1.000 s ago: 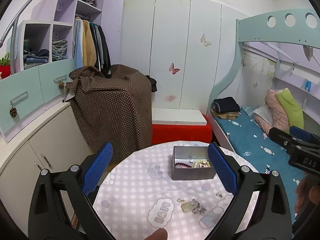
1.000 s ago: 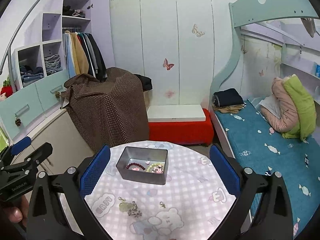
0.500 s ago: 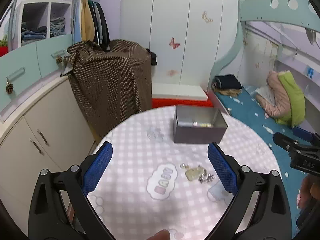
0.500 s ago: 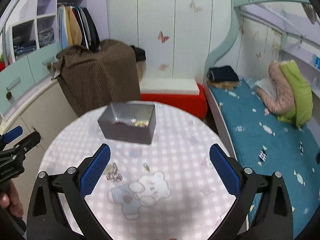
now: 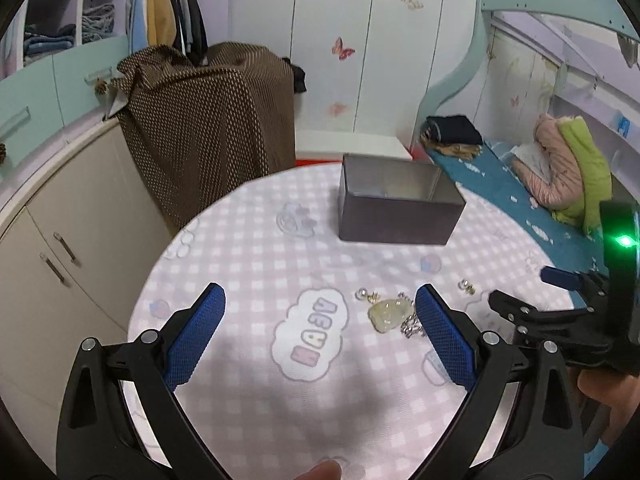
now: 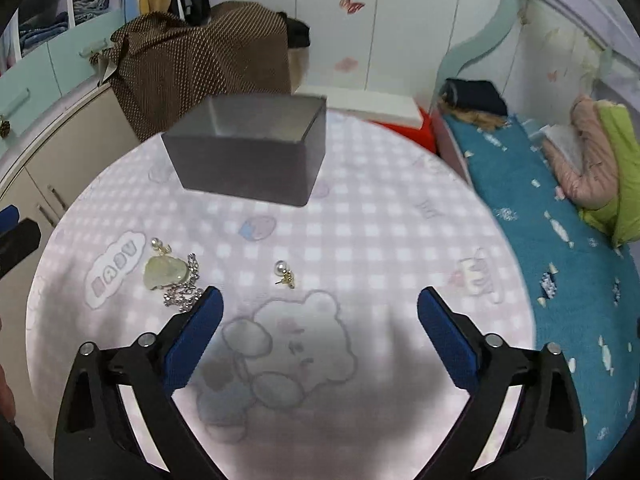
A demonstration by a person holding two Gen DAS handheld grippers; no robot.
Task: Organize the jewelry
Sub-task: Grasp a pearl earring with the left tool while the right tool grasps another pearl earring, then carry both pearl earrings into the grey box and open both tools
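Both my hand-held grippers, left point(image 5: 320, 320) and right point(image 6: 318, 322), spread wide, grasping nothing. Jade pendant point(image 6: 166, 272) at 10 o'clock and pearl earring point(image 6: 283, 273) remain on counter point(image 6: 400, 240); box point(image 6: 248, 152) at 12 awaits them.

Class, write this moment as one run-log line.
left hand-held gripper: open, empty | right hand-held gripper: open, empty | pale green pendant, pearl earring: on table | grey box: behind them

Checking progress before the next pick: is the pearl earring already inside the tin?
No, the pearl earring lies on the tablecloth, apart from the tin.
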